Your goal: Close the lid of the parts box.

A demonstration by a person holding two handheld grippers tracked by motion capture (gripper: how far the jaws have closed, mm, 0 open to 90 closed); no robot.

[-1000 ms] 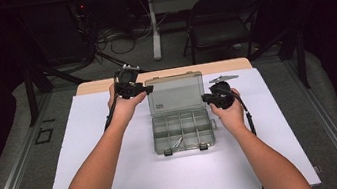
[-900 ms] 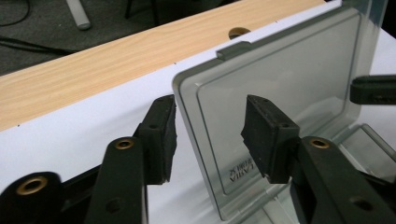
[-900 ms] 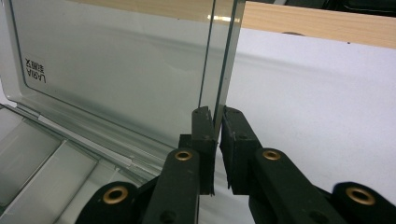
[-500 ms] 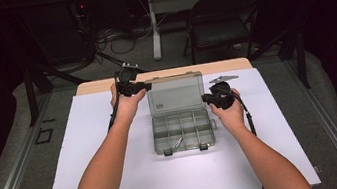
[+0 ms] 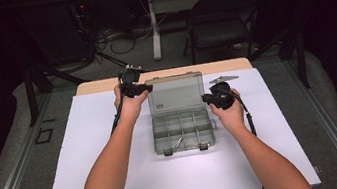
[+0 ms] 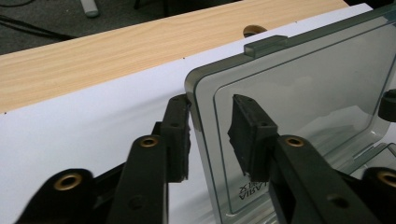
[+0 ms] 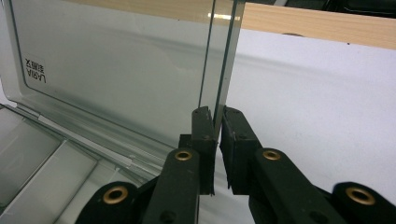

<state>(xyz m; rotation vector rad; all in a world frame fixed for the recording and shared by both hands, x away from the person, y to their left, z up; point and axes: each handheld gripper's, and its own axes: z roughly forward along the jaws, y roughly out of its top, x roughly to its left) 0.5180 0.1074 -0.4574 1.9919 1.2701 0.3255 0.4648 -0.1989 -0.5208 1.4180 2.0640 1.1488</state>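
A clear grey plastic compartment box (image 5: 182,130) lies on the white sheet with its lid (image 5: 175,93) standing up and open. My left gripper (image 5: 148,87) is at the lid's upper left corner. In the left gripper view its jaws (image 6: 212,109) straddle the lid (image 6: 299,98) edge and have just been closing, with a gap still beside the inner pad. My right gripper (image 5: 206,99) holds the lid's right edge. In the right gripper view its pads (image 7: 217,114) are shut on the thin lid (image 7: 116,74) edge. A small metal piece (image 5: 178,142) lies in a front compartment.
The white sheet (image 5: 89,152) covers most of a wooden table, whose bare strip (image 5: 104,85) runs along the far edge. Beyond the table stand a dark chair (image 5: 223,15) and a desk leg, with cables on the floor.
My left gripper has edged slightly right onto the lid's left edge. The right hand and the lid have stayed where they were.
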